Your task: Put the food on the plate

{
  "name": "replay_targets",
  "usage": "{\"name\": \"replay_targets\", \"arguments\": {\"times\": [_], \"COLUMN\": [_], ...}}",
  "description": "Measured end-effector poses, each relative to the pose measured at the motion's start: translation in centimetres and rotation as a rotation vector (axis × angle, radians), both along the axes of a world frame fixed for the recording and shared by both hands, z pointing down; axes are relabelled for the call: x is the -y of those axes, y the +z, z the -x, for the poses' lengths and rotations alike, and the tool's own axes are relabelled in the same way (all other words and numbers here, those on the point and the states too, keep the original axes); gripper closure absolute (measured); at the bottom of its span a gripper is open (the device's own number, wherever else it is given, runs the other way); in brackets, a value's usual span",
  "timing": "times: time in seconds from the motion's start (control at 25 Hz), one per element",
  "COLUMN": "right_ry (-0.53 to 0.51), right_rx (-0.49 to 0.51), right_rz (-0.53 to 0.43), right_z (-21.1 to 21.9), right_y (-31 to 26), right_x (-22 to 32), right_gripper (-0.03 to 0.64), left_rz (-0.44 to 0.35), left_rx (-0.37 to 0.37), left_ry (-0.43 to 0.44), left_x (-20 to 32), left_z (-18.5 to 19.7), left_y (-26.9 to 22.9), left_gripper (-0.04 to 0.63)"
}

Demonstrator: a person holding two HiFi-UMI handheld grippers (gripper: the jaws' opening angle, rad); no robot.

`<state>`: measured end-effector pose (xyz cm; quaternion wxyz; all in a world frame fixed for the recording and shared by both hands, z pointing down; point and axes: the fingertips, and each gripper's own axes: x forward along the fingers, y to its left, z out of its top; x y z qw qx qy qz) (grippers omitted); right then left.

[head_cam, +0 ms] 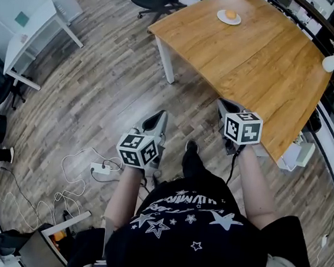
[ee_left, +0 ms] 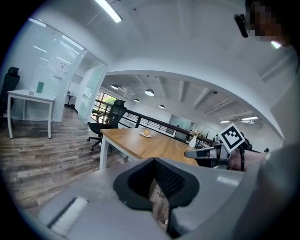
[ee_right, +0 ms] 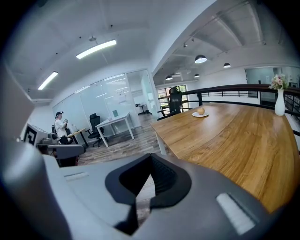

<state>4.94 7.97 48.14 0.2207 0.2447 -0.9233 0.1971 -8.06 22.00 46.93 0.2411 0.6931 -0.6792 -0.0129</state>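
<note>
We hold both tools shut and empty: the left tool [head_cam: 158, 119] over the floor [head_cam: 93, 98], the right tool [head_cam: 225, 106] at the desk's [head_cam: 263, 63] near edge. The round orange food [head_cam: 230, 14] already sits on the white plate [head_cam: 221, 17], far across the desk and nearer the right tool.

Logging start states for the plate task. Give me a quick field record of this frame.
food: round orange piece, on the plate
plate: white, far end of the wooden table
left tool: shut, empty, above the floor
right tool: shut, empty, by the table's near edge
vase: white, at the table's right edge
</note>
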Motion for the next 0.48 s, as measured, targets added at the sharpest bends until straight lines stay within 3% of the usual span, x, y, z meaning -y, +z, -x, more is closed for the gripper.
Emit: {"name": "replay_targets", "arguments": {"times": [0.48], "right_ry": [0.019], "right_rx": [-0.009], "right_rz": [0.010], "right_z": [-4.5], "right_y": [-0.3], "right_x": [-4.1], "right_gripper": [0.615], "left_rz": [0.015], "left_rx": [-0.013], "left_ry": [0.040], "left_x": [-3.1], "left_z": [-4.4], "left_y": [0.0], "left_gripper": [0.595]}}
